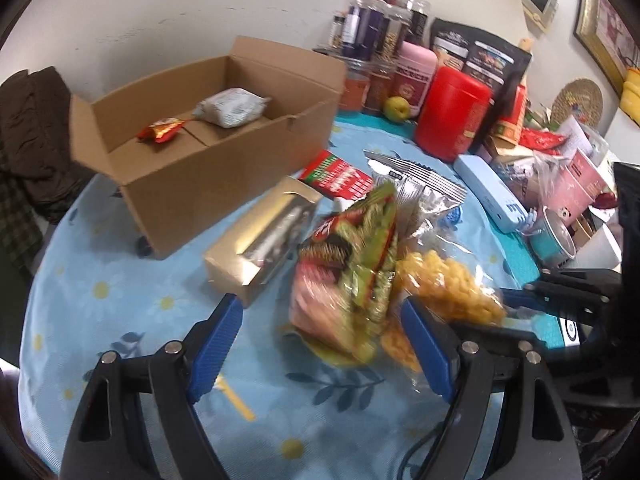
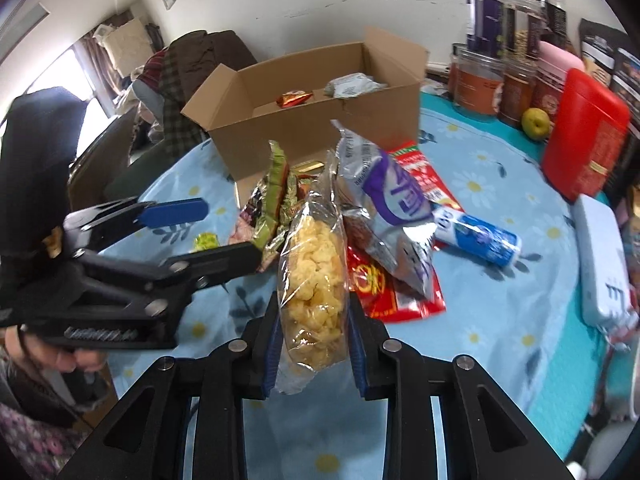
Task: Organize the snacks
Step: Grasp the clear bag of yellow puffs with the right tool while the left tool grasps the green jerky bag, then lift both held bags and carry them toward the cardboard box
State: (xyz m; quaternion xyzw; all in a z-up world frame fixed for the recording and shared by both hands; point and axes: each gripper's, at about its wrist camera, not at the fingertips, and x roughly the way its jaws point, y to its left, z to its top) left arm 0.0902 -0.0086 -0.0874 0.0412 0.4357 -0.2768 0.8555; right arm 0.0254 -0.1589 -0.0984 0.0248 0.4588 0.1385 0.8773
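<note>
Right now the right gripper (image 2: pixel 313 340) is pinching the clear bag of yellow puffs (image 2: pixel 314 268) w/ both blue pads pressed into its sides; bag stands upright between the fingers, lower end hanging just below the pads, top reaching up toward the cardboard box (image 2: pixel 320 120). From the left wrist view the same puff bag (image 1: pixel 448 288) sits to the right, the right gripper's blue fingertip (image 1: pixel 516 300) coming in at its side.

Left gripper (image 1: pixel 322 316) is spread wide, nothing betw. its pads. Green-and-red snack bag (image 1: pixel 352 256) lies ahead of it, roughly betw. the two blue fingers but not touched; blurred, so label can't be read. In the right wrist view the left gripper (image 2: pixel 208 228) shows at left, fingers apart, tips near that green bag (image 2: pixel 276 196).

Box is open, on the blue daisy tablecloth (image 1: pixel 120 280), well behind the grippers; inside it a white packet (image 1: pixel 232 106) and a small red-orange wrapper (image 1: pixel 162 130). Gold box (image 1: pixel 260 240) lies just in front of the cardboard box, beside the green bag. Silver-purple bag (image 2: pixel 384 200) leans just right of the puffs, over a red packet (image 2: pixel 384 288); blue-white tube (image 2: pixel 476 236) lies further right. Red canister (image 2: pixel 584 136) and green apple (image 2: pixel 535 121) near the far jars.
</note>
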